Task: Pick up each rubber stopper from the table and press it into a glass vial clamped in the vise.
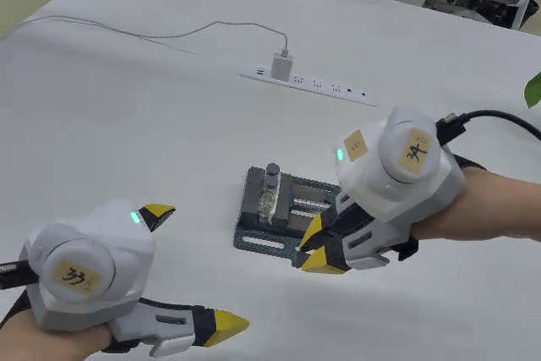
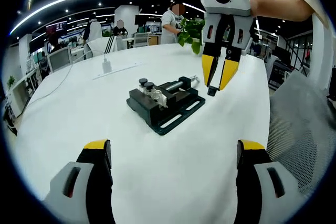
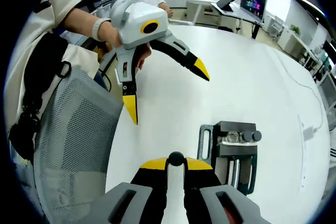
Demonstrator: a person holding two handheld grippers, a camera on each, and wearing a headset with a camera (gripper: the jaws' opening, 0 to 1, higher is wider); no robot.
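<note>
If the rubber stopper (image 3: 176,158) goes in crooked: it could jam at the mouth or spring off sideways, since it is pinched only at the very tips.
Right hand-held gripper (image 1: 314,253): jaws drawn together on the stopper, hovering just beside the near right corner of the vise (image 1: 283,227).
Left hand-held gripper (image 1: 200,266): jaws spread wide, holding nothing. It sits toward the near left edge of the surface (image 1: 127,124), well apart from the vise, so it is not placed to steady anything.
Glass vial (image 1: 270,195): upright between the vise jaws; a hard or off-centre push might crack it.
Vise on the surface: well in from every edge. I cannot tell whether it is fastened down, so a sideways shove might slide it.
Free mouth: the left gripper view shows dark tops (image 2: 146,84) side by side in the vise. They are too small to say whether any vial is open, and pressing onto a plugged one would likely knock the stopper loose.
Count, grippers: two.
Count, vise: one.
Count, stopper in a grip: one.
Count, dark tops in the vise: two, so probably two vials.
Count, far side of the surface: one power strip (image 1: 313,84), one charger (image 1: 281,66).
</note>
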